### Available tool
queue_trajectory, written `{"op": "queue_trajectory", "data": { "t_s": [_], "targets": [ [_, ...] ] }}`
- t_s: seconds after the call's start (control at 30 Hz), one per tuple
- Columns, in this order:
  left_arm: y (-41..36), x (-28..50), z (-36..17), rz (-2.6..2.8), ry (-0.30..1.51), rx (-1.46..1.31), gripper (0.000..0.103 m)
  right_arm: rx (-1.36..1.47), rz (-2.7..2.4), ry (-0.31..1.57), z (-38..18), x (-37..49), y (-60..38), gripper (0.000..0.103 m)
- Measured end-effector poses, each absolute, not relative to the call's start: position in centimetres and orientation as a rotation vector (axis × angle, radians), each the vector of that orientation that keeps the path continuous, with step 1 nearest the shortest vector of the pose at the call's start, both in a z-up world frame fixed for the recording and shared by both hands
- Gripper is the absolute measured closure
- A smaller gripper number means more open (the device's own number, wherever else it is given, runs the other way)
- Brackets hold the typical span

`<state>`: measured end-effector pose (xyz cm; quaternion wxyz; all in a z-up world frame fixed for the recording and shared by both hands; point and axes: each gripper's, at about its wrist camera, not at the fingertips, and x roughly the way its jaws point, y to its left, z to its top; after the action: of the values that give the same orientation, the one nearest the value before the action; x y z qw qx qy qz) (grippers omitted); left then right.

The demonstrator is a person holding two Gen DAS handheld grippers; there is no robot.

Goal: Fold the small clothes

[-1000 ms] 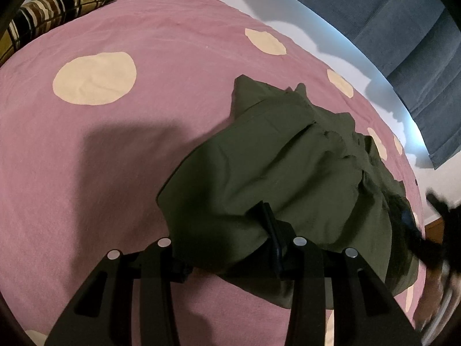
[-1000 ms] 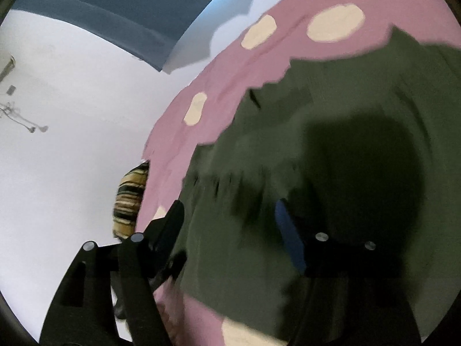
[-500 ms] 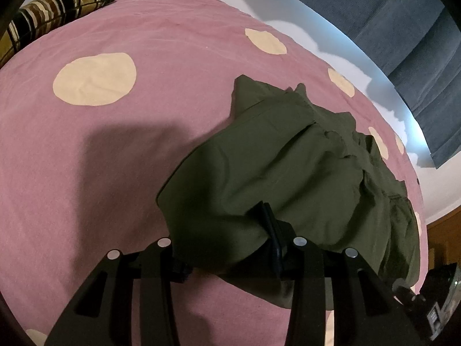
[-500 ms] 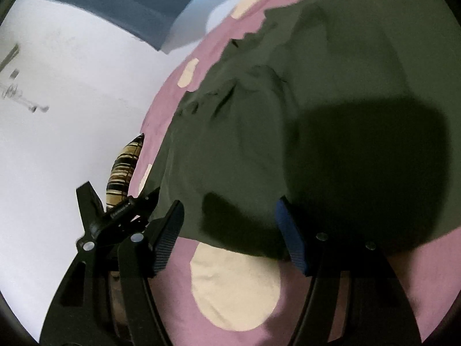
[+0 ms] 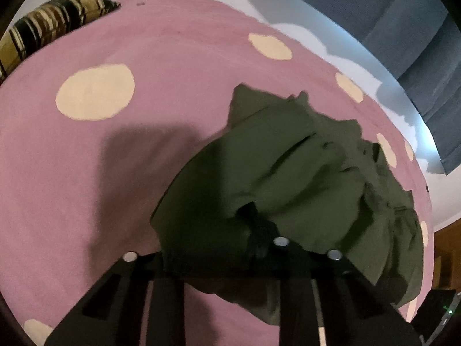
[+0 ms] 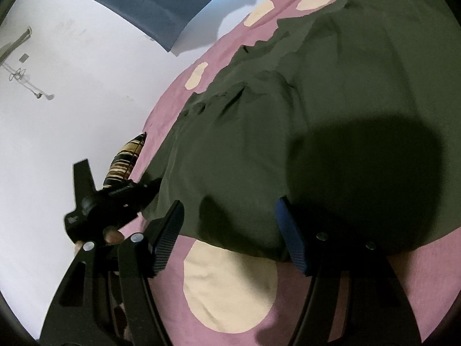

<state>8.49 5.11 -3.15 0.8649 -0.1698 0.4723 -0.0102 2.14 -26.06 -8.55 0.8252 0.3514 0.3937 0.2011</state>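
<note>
looks like a bedroom: pink polka-dot bedspread [image 5: 178,43], striped pillow [image 5: 49,28], blue curtains [image 5: 389,14] on the white wall [image 6: 72,101]

The left gripper's [image 5: 224,248] fingertips are buried under the green garment [image 5: 288,178] — whether they pinch it cannot be told. Ahead and to its left, the striped pillow [image 5: 52,31] is cut off by the frame edge — and blurred.
</note>
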Motion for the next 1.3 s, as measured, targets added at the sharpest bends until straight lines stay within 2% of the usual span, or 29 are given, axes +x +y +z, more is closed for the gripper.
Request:
{"op": "queue_trajectory", "data": {
  "t_s": [0.3,0.43,0.53,0.63,0.83,1.07,1.3],
  "targets": [
    [-1.3,7.1,4.4,-0.139,0.845,-0.177,0.091,0.710,0.423,0.824,-8.4,1.9,-25.7,0.036],
    [-4.8,6.8,6.1,-0.168,0.812,-0.087,0.091,0.725,0.391,0.806,-7.3,0.7,-26.0,0.036],
    [-6.3,6.6,6.6,-0.181,0.798,-0.051,0.091,0.702,0.405,0.766,-6.6,-0.4,-25.7,0.036],
    [-7.5,6.5,7.0,-0.195,0.790,-0.027,0.092,0.622,0.431,0.797,-6.7,0.0,-24.0,0.027],
    [-11.3,5.7,7.9,-0.228,0.765,0.041,0.092,0.599,0.484,0.870,-7.6,1.9,-23.1,0.019],
    [-17.3,3.4,9.5,-0.299,0.699,0.158,0.092,0.725,0.529,0.851,-7.0,0.7,-25.3,0.019],
    [-23.6,1.9,8.0,-0.371,0.705,0.237,0.092,0.778,0.459,0.870,-7.1,-2.9,-31.7,0.019]
  ]
}}
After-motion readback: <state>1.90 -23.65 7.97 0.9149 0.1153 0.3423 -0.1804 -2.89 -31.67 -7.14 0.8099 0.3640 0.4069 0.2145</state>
